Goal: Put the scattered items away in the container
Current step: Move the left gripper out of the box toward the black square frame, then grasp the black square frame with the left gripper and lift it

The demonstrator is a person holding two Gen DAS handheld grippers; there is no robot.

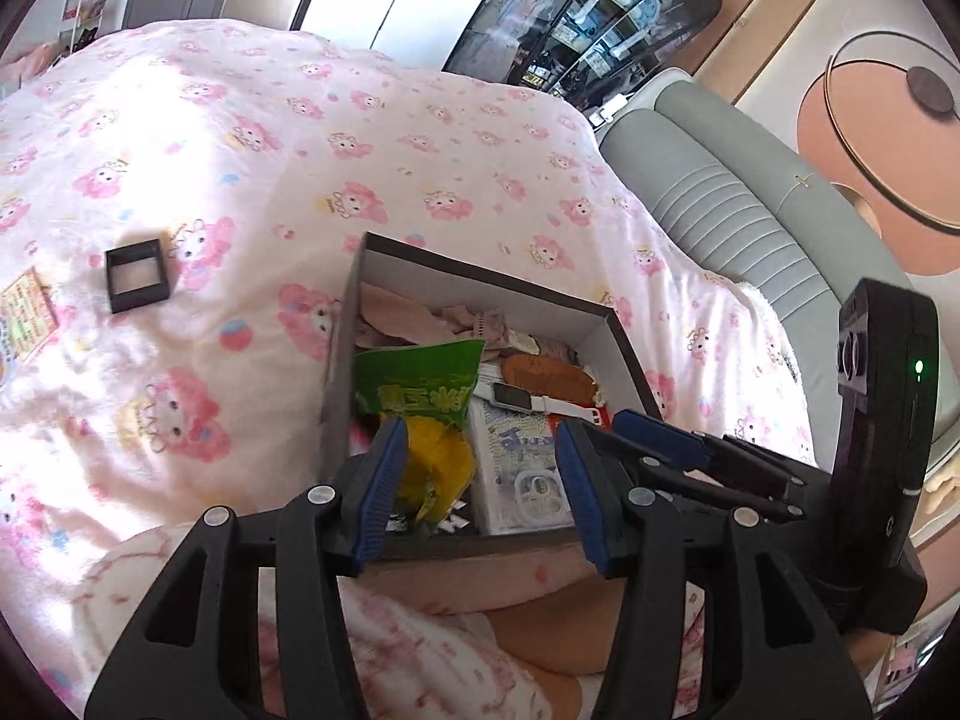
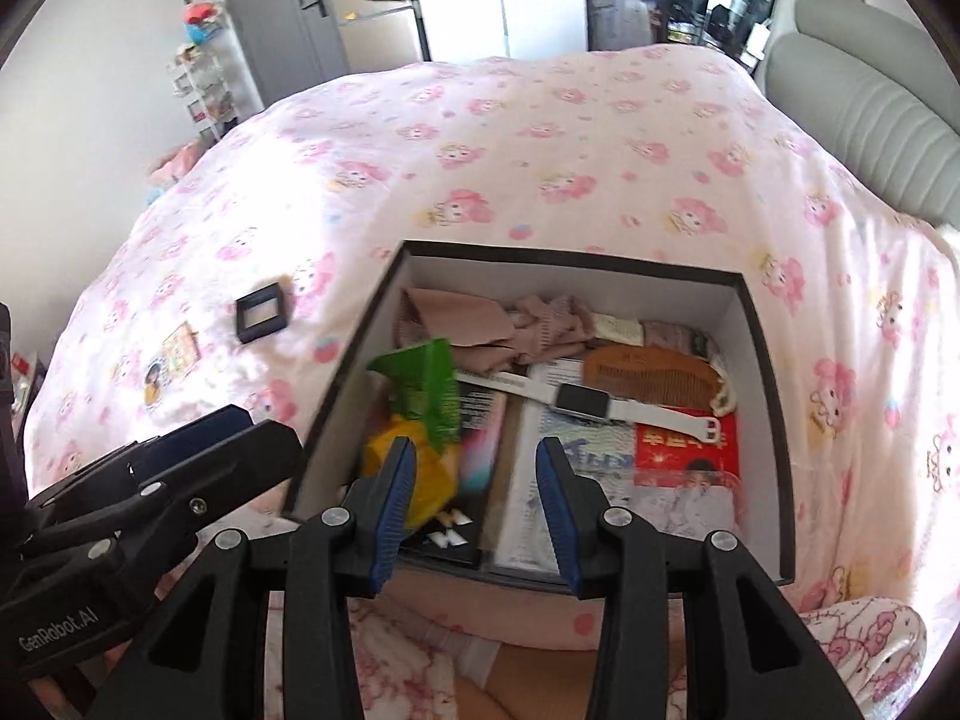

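Note:
A dark open box [image 2: 765,360] with white inner walls sits on the pink patterned bed; it also shows in the left wrist view [image 1: 624,342]. Inside lie a green and yellow snack bag [image 2: 420,414], a white smartwatch [image 2: 585,401], a wooden comb [image 2: 651,373], beige cloth [image 2: 468,324], a red packet [image 2: 684,450] and booklets. My right gripper [image 2: 474,480] is open and empty above the box's near edge. My left gripper [image 1: 480,462] is open and empty just to its left. A small black square frame [image 1: 137,277] and a colourful card [image 1: 24,312] lie on the bed left of the box.
A grey padded headboard [image 1: 738,204] runs along the bed's right side. A grey door and white cupboard [image 2: 372,6] stand beyond the bed's far end. A white shelf rack [image 2: 204,90] stands at the far left. Pink pyjama legs [image 1: 456,648] lie below the grippers.

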